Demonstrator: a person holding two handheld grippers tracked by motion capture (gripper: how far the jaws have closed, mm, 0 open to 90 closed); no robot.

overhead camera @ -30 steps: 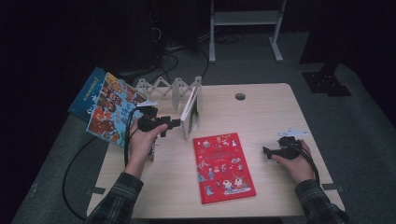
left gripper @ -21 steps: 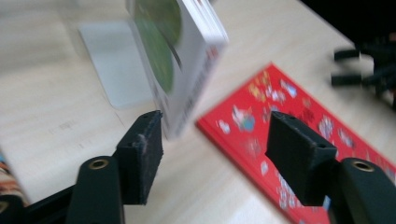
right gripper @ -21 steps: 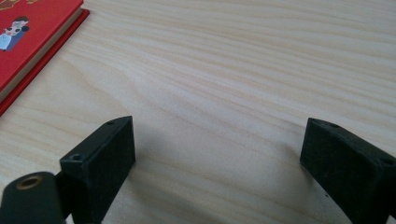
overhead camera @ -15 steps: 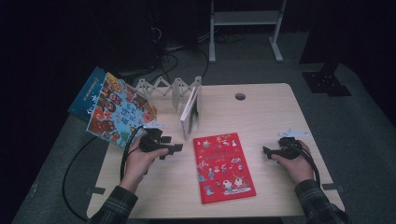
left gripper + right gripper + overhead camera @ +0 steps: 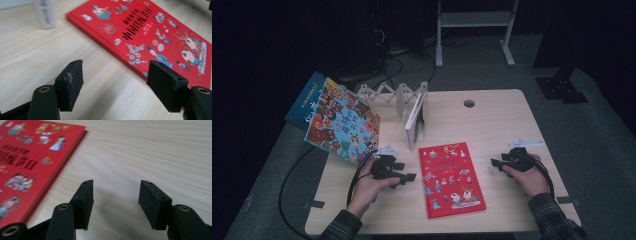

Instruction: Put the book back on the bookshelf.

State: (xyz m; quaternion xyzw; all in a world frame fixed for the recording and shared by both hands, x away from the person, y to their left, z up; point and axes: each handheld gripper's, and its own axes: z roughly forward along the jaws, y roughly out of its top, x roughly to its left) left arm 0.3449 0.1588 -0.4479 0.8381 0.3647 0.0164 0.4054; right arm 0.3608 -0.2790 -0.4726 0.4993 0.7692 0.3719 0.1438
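A red picture book (image 5: 451, 180) lies flat in the middle of the wooden table (image 5: 492, 125). My left gripper (image 5: 409, 177) rests low by the book's left edge and points at it. In the left gripper view its jaws (image 5: 115, 82) stand open with bare table between them and the red book (image 5: 155, 32) just ahead; they have just been opening. My right gripper (image 5: 496, 163) sits to the right of the book. Its jaws (image 5: 115, 200) are open over bare wood, have just been closing, and hold nothing. The red book (image 5: 27, 157) lies to their left.
A white folding rack (image 5: 387, 92) stands at the table's back left with a thin white book (image 5: 416, 117) upright in it. A large colourful book (image 5: 342, 122) and a blue one (image 5: 307, 102) lean out past the left edge. A cable hole (image 5: 469, 103) is near the back edge.
My left hand has come down and toward the person, from beside the rack to the table next to the red book. The right hand has stayed in place.
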